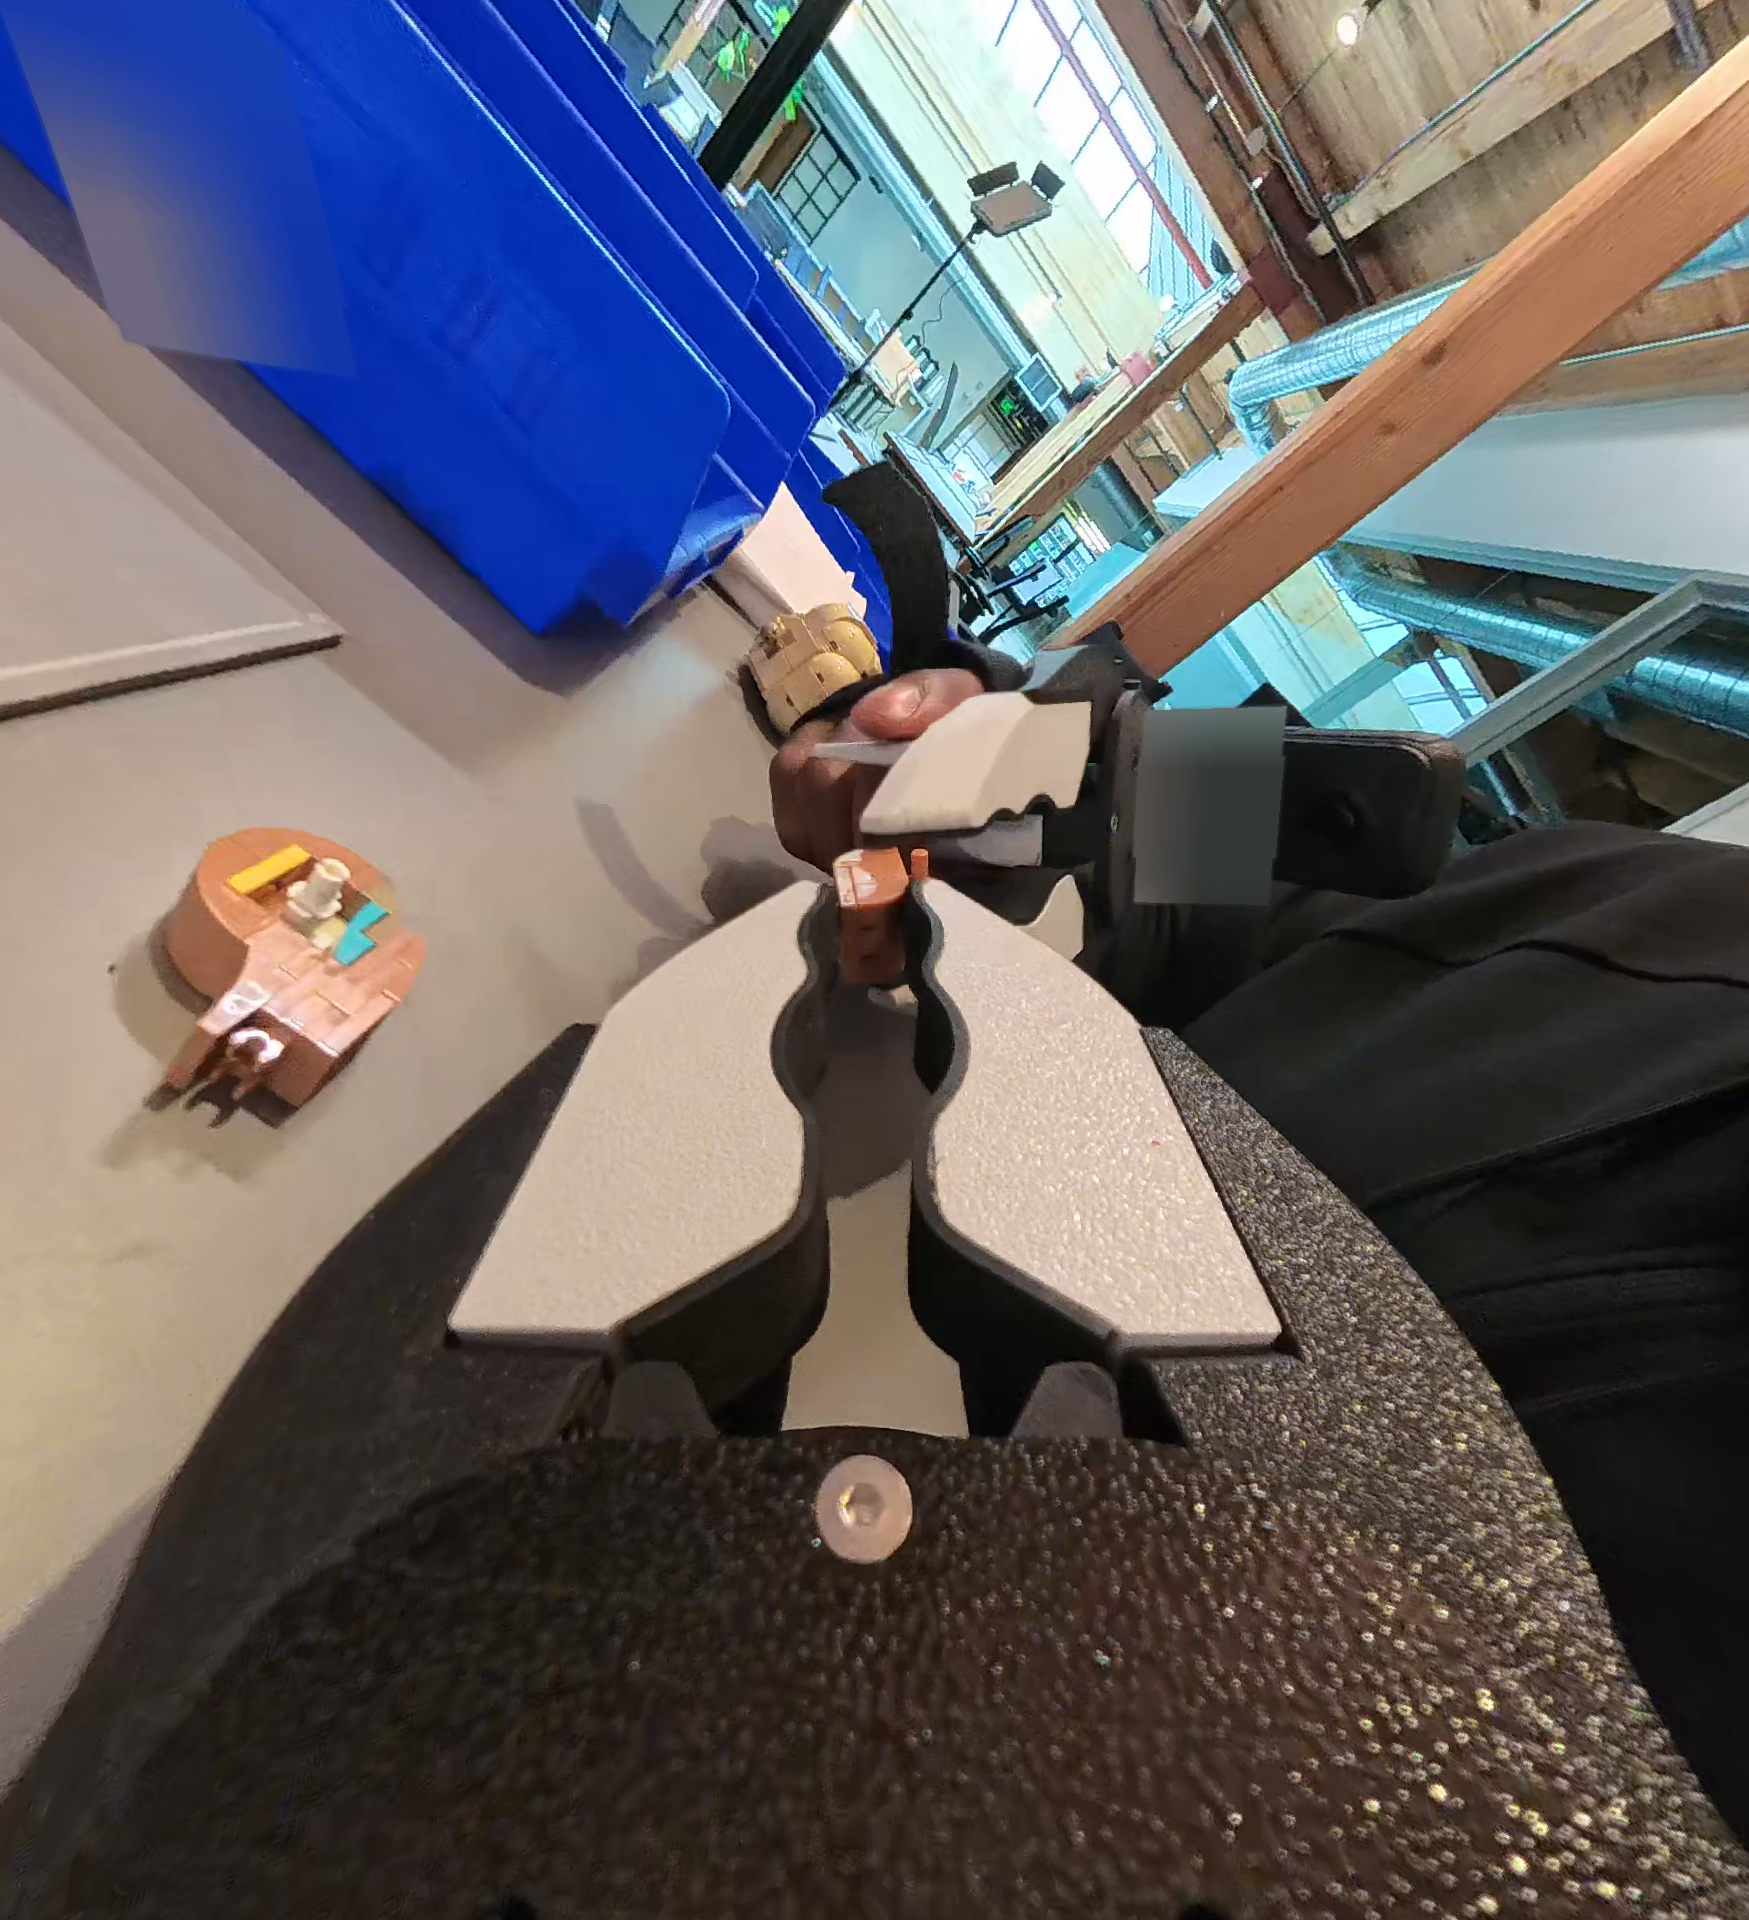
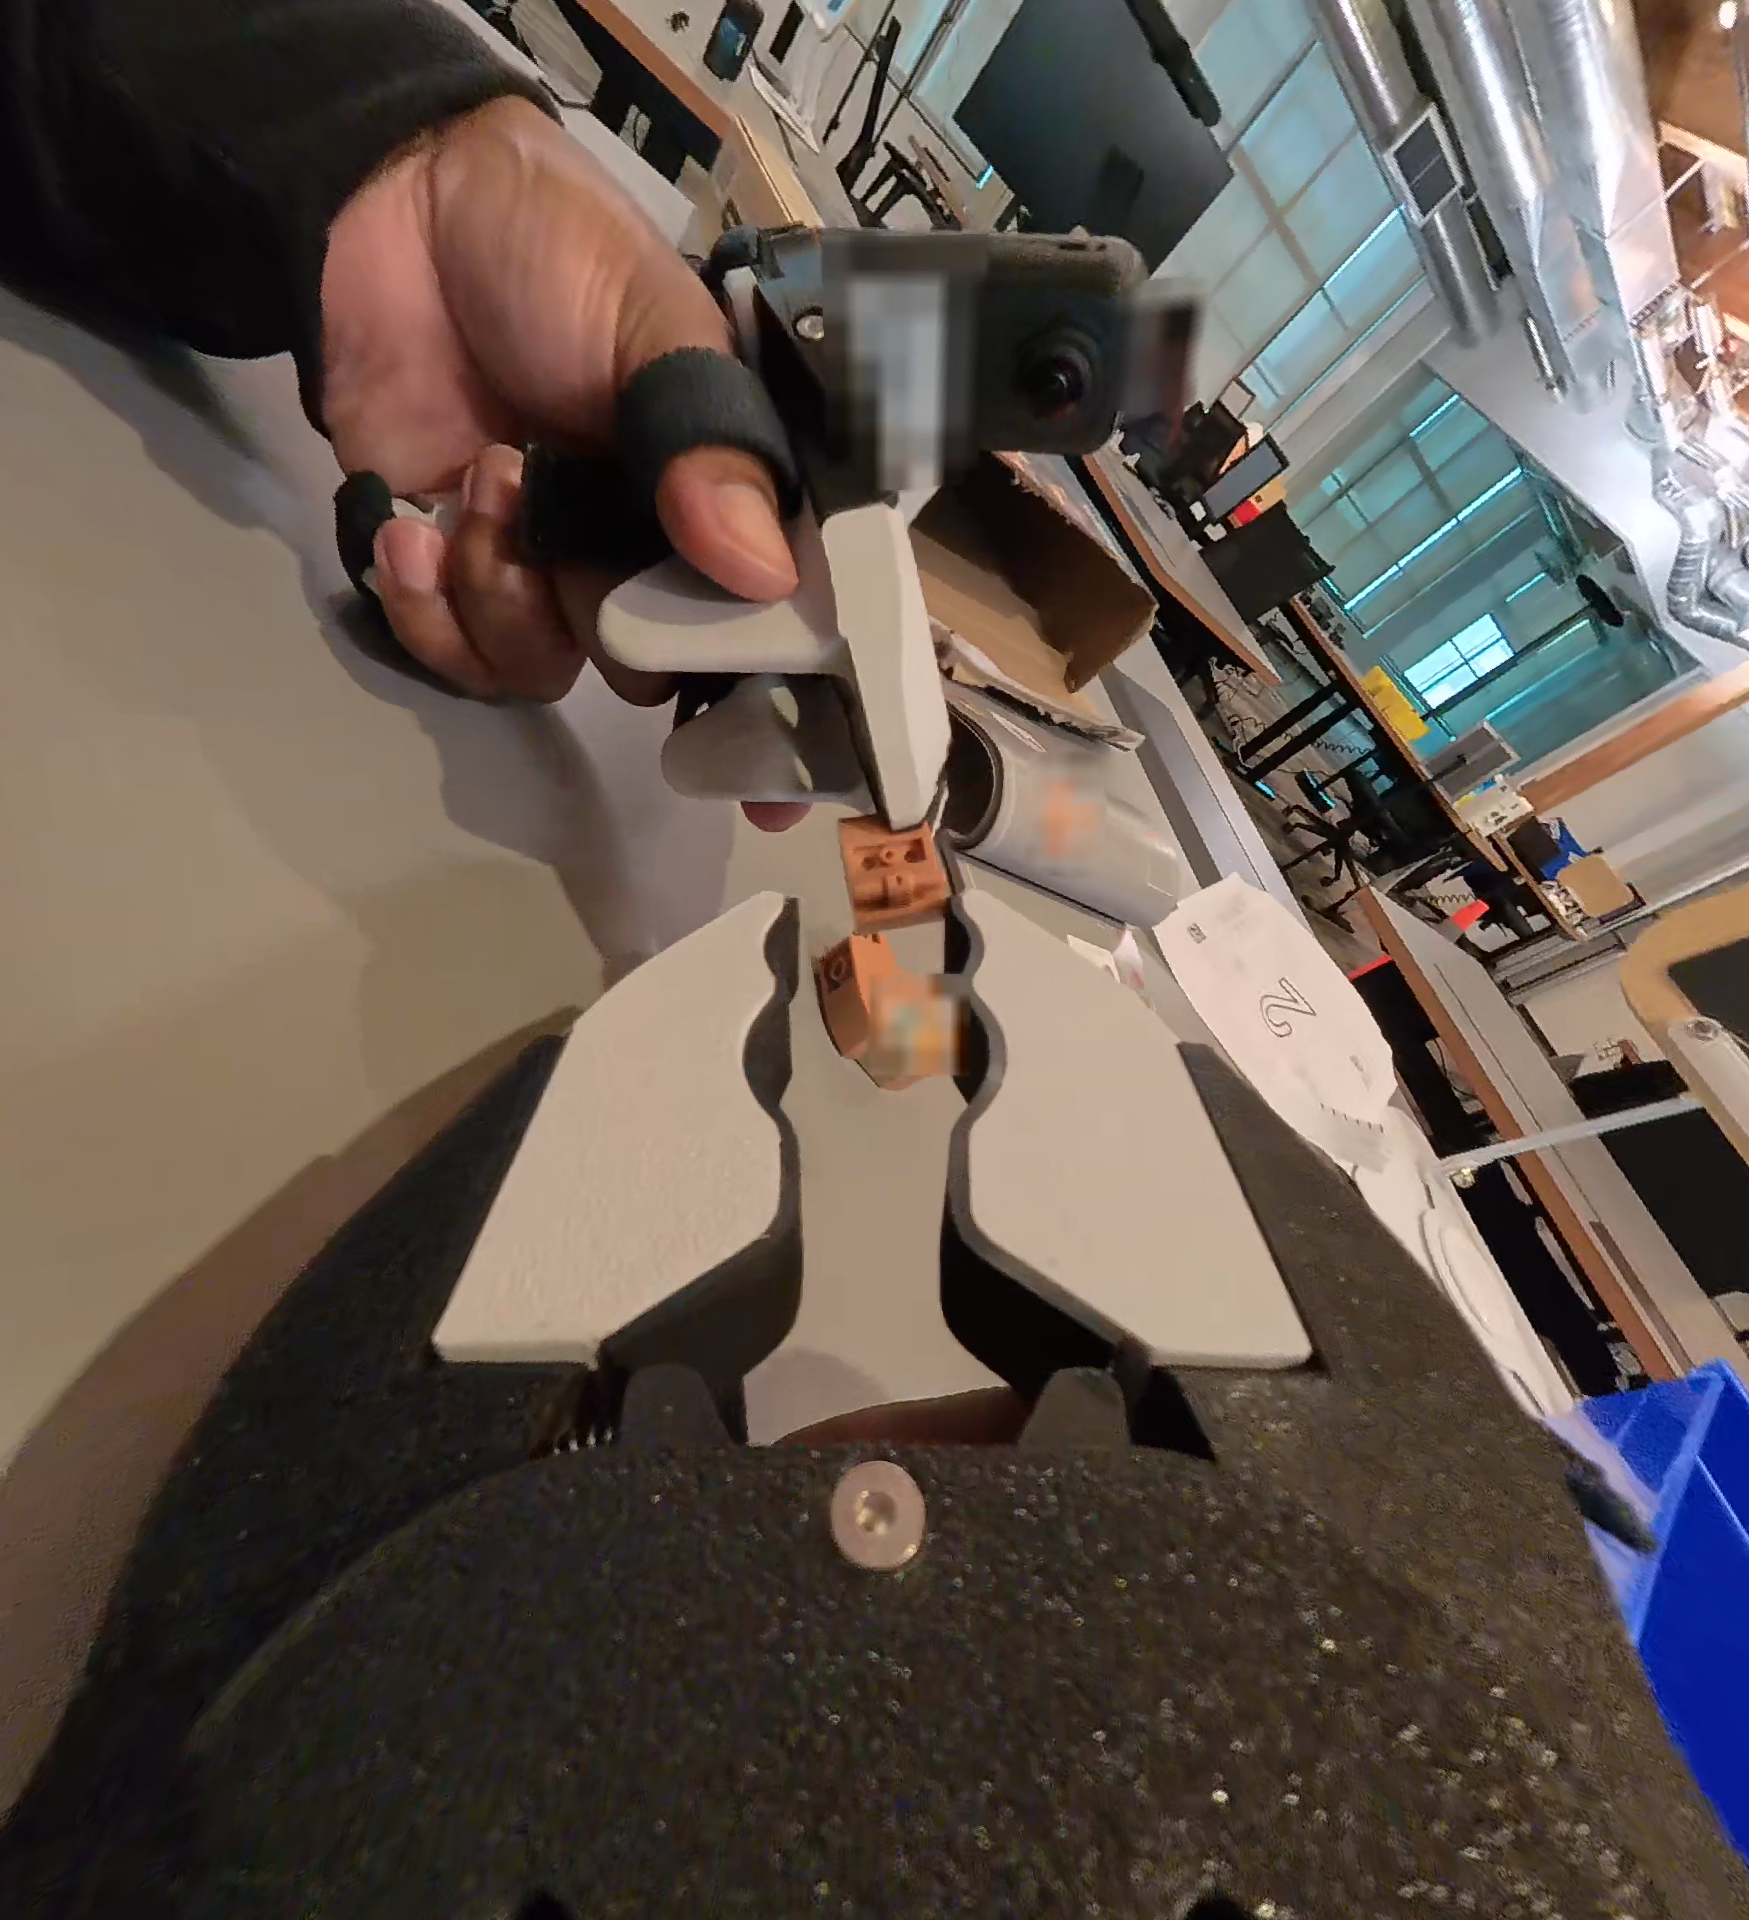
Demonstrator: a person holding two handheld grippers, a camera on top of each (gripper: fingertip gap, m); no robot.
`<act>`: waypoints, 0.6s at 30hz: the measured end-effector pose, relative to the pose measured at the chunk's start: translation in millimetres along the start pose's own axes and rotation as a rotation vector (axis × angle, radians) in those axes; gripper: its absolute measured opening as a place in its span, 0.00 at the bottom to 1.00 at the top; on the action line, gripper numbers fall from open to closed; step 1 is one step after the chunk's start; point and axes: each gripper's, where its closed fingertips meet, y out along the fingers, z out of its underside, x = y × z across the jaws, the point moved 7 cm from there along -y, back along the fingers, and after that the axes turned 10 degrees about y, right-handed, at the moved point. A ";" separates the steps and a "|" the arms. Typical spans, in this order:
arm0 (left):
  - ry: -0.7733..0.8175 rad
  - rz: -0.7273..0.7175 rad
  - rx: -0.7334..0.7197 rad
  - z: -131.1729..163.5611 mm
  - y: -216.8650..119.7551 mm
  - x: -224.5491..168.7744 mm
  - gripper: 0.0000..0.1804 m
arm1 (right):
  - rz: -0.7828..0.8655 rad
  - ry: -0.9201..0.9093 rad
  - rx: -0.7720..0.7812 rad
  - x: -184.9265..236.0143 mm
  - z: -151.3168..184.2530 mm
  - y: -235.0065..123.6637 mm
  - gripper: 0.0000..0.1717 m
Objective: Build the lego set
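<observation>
The grey desk (image 1: 70,1143) carries everything, with a row of blue bins (image 1: 496,343) standing along its far edge. Out on its open surface, well apart from both tools, sits a round brown brick model (image 1: 283,961) topped with small yellow, white and teal pieces. A tan brick model (image 1: 813,660) rests farther back, near the bins and just behind the person's right hand (image 1: 828,779). In the right wrist view a grey cylinder (image 2: 1067,821) lies on its side on the desk beyond the tools, with loose white papers (image 2: 1265,997) beside it.

The left gripper (image 1: 865,925) has its jaws drawn close together, both pads pressed on a small reddish-brown brick piece (image 1: 865,914) that stands upright between the tips. The same piece shows in the right wrist view (image 2: 896,868) with its hollow underside facing the camera, pinched at the tip of the left gripper, which the left hand (image 2: 537,436) holds.

The right gripper (image 2: 875,961) has its jaws moderately apart. A second brown brick piece (image 2: 870,1003) sits between them, just below the first and almost touching it. Its right side lies against the right pad; whether the left pad presses on it cannot be told.
</observation>
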 end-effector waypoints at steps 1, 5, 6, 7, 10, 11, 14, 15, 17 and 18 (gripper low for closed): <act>-0.006 0.005 0.006 1.5 -0.6 -1.0 0.06 | 0.002 0.006 -0.002 0.7 -1.5 1.2 0.12; -0.004 0.028 0.012 3.7 -3.6 -4.0 0.06 | -0.027 0.071 -0.009 1.4 -5.1 3.7 0.10; 0.022 0.027 0.013 3.4 -4.2 -4.8 0.07 | -0.043 0.111 -0.014 0.3 -5.7 3.6 0.10; 0.070 0.030 0.008 2.4 -4.9 -6.7 0.07 | -0.066 0.166 -0.031 -1.4 -6.9 2.9 0.09; 0.325 0.012 -0.018 -4.0 -14.3 -15.0 0.10 | -0.153 0.359 -0.061 -7.3 -8.3 2.7 0.09; 0.430 -0.014 -0.019 -5.6 -17.8 -16.6 0.11 | -0.183 0.418 -0.067 -8.3 -7.8 3.8 0.09; 0.682 -0.082 0.006 -6.2 -22.6 -20.4 0.16 | -0.247 0.542 -0.074 -7.5 -6.4 9.6 0.10; 0.731 -0.084 0.020 -5.2 -22.2 -21.8 0.18 | -0.264 0.562 -0.076 -6.5 -6.6 11.7 0.09; 0.796 -0.076 0.039 -2.2 -20.9 -23.8 0.19 | -0.293 0.589 -0.085 -4.3 -8.2 15.0 0.09; 0.818 -0.077 0.046 -0.8 -20.1 -23.9 0.18 | -0.300 0.600 -0.089 -3.6 -8.9 16.5 0.09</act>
